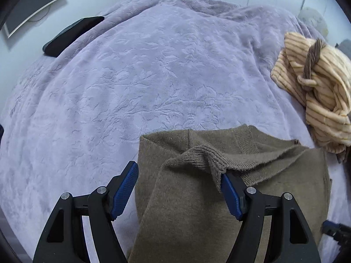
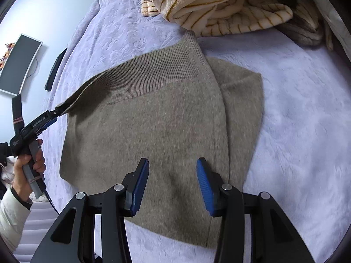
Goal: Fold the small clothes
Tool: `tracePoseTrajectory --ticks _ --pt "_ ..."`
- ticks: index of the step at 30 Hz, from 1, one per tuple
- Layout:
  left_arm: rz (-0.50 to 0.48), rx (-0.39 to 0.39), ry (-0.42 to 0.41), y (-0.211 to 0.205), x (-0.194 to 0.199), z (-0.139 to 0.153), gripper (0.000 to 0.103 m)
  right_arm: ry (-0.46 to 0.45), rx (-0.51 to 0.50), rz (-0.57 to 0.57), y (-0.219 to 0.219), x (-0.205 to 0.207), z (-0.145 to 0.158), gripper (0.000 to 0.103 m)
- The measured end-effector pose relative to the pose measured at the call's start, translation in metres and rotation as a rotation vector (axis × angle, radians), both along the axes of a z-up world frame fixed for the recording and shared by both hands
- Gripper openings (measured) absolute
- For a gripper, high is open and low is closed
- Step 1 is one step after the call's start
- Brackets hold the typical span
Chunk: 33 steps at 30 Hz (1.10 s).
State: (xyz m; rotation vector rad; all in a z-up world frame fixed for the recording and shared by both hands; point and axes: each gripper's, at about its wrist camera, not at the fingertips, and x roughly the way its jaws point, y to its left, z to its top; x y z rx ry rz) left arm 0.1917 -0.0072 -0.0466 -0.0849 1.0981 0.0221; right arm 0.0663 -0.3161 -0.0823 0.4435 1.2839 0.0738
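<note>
My left tool (image 1: 178, 171) gapes, with the ribbed hem of the taupe knitted sweater (image 2: 153, 120) draped over one finger, while my right tool (image 2: 172, 161) hangs released above it.

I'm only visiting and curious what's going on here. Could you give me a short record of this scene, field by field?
Surface: lilac bedspread
Being folded: brown knit sweater, spread flat
Left gripper: jaws open, the sweater's ribbed edge caught on one finger and lifted
Right gripper: jaws open above the sweater, holding nothing
Waiting: striped garment, crumpled beside the sweater
</note>
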Motion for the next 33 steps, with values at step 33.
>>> tracePoseTrajectory --ticks 33 --pt "-0.141 0.011 0.106 -0.034 -0.008 -0.015 0.081 0.020 0.058 0.022 0.024 0.000 -0.010 0.049"
